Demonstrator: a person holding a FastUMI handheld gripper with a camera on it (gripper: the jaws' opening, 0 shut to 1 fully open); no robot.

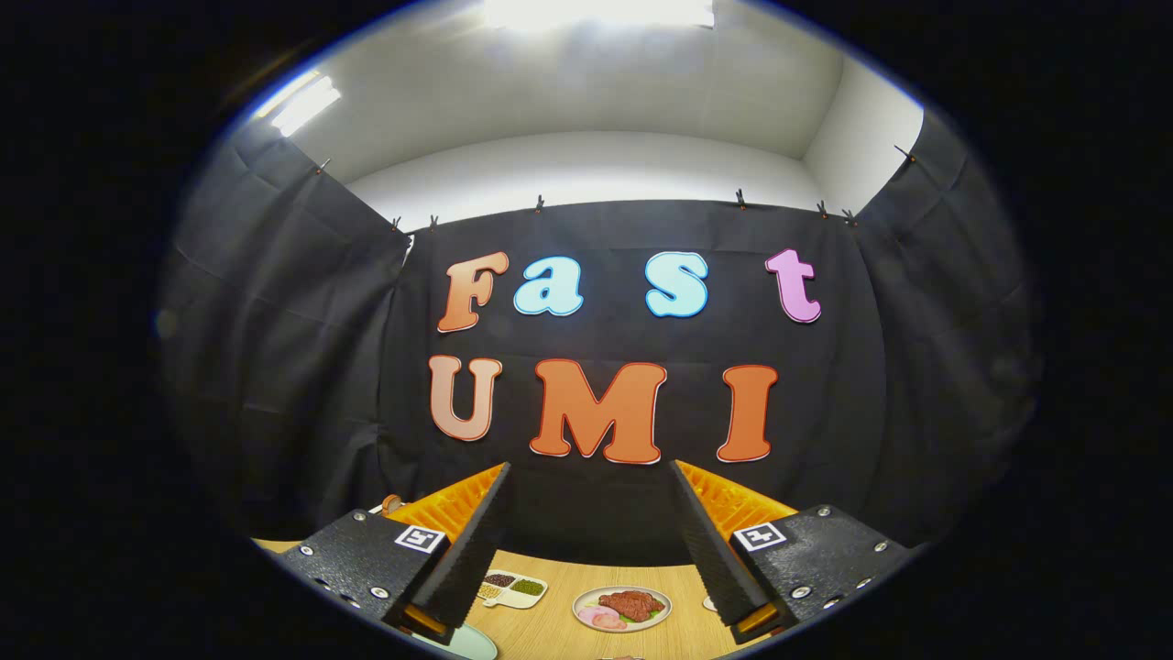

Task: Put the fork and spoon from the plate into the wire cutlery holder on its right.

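Note:
My gripper (590, 467) is held high and level, facing the booth's back wall. Its two fingers (476, 522) stand wide apart and open, with nothing between them. Far below, between the fingers, lies the wooden table (550, 632). The curved rim of a pale plate (469, 643) peeks out under the left finger; what lies on it is hidden.
On the table beyond the fingers sit a round dish of meat and greens (621, 608) and a divided white tray of beans (511, 589). A small white edge (707, 603) shows beside the right finger. Black cloth walls close in the booth on three sides.

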